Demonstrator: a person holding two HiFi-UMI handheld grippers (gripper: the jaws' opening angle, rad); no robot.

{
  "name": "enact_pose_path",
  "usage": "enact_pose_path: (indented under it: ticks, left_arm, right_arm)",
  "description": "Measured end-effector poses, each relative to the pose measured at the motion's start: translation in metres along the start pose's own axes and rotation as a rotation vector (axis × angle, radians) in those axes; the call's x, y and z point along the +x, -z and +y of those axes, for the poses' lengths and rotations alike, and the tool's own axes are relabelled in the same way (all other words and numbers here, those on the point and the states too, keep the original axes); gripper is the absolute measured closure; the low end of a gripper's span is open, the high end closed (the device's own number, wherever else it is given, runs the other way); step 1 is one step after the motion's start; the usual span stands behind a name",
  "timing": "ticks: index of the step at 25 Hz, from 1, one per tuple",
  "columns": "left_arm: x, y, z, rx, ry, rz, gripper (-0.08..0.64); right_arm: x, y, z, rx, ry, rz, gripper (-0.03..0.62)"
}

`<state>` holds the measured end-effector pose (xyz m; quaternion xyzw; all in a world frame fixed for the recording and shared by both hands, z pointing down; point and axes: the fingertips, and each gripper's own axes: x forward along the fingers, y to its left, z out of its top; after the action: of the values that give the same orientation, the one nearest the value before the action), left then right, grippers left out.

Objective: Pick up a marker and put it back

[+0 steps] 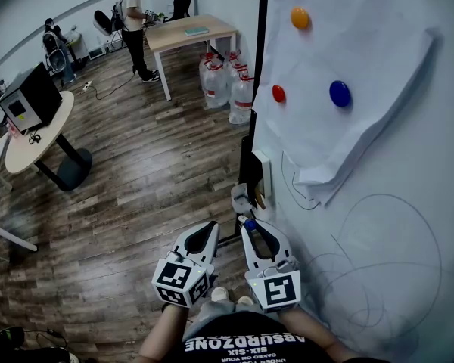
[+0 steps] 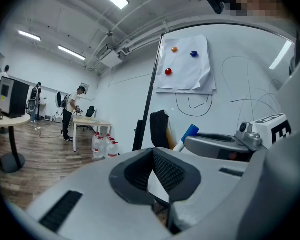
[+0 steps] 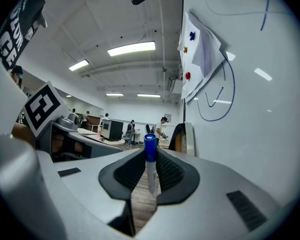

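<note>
Blue-capped marker is sitting crosswise in the right gripper, whose jaws are clamping its white barrel close beside the whiteboard — the left gripper is hovering alongside, jaws together and empty — so putting it back is calling for steady pressure and a slow, level approach.

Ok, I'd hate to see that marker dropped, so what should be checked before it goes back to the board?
1. Marker clamped in right gripper: ok, upright between the pads.
2. Blue cap on: ok.
3. Left gripper out of the way: ok, shut, empty, alongside.
4. Free spot at the black fixture on the whiteboard edge: cannot tell.
5. Way to that fixture clear: ok, nothing between in the head view.
</note>
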<state>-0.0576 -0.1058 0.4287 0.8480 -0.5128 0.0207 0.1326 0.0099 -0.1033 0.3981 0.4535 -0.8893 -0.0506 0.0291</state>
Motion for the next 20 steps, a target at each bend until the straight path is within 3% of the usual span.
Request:
enact_pose_path:
  ticks: [20]
  left_arm:
    - [0.006,-0.001,0.007,-0.001,0.014,0.003,0.552]
  right_arm:
    - [0.026,-0.035,-0.019,-0.019,0.049,-0.088,0.530]
